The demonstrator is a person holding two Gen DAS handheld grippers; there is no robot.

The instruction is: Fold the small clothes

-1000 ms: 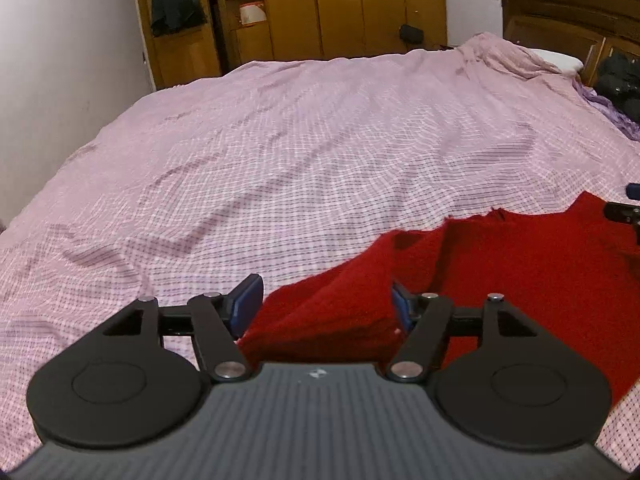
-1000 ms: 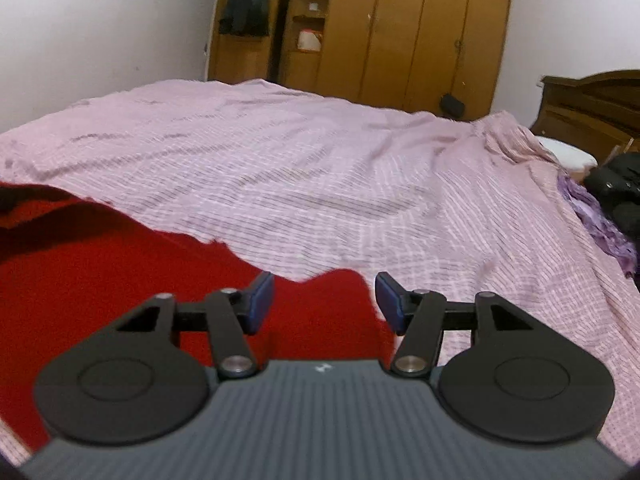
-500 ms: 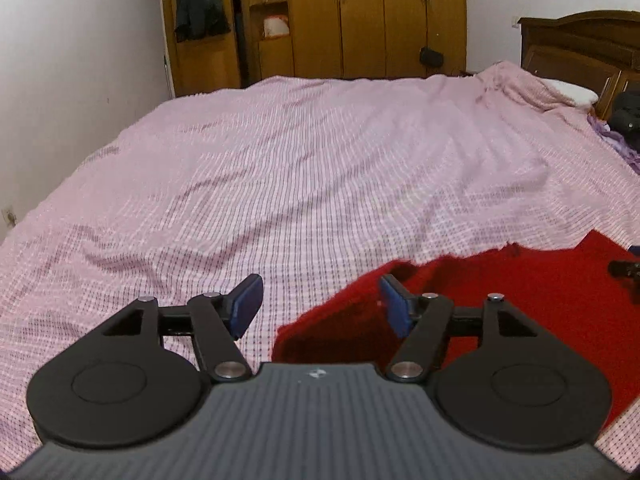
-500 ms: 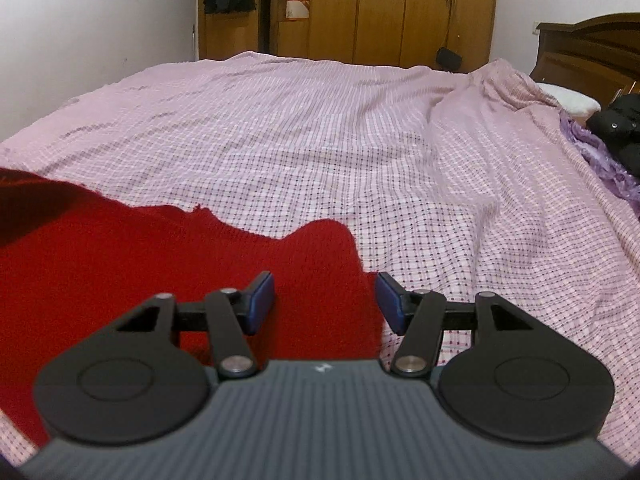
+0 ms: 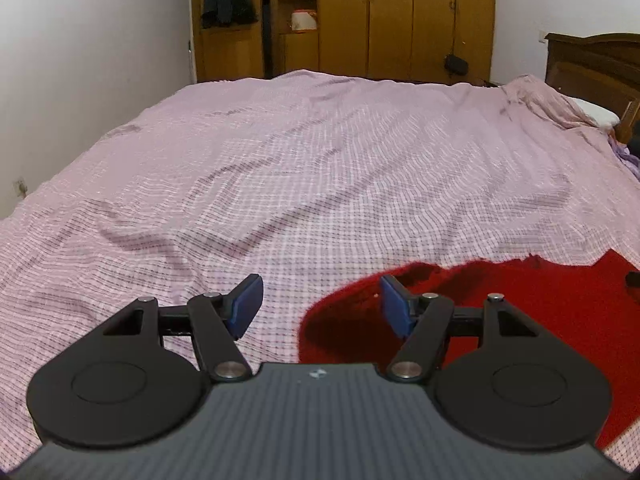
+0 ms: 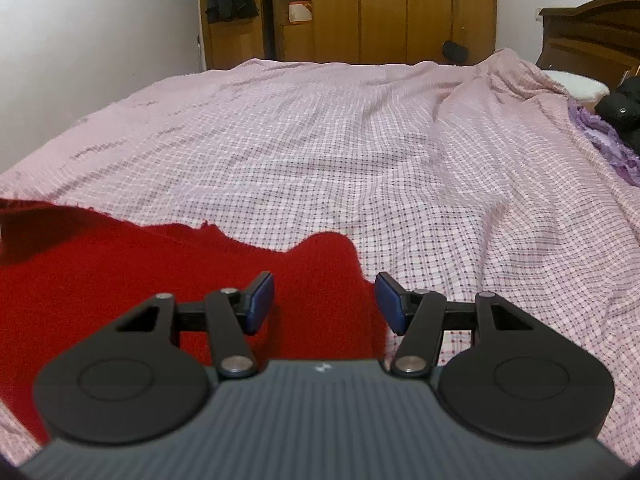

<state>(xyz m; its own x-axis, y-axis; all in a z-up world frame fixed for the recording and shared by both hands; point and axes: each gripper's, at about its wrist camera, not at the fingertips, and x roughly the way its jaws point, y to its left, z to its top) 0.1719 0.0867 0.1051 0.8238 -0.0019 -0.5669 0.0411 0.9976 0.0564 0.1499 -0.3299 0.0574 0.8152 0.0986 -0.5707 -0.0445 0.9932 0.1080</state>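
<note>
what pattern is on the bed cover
A fine pink-and-white check with dark grid lines on the bed cover, clearest in the right wrist view.

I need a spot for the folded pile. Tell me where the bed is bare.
The checked bedspread is bare from the red garment all the way to the wardrobe end and the left wall side. Crowded spots: the near edge under the garment, and the headboard side with the pillow, purple cloth and dark clothing.

Bedroom bkgd: bed w/ pink checked sheet (image 5: 320,168).
Wooden wardrobe (image 5: 400,20) at far wall, dark headboard (image 6: 592,40) right, purple cloth (image 6: 608,144) beside black garment (image 6: 620,112).
</note>
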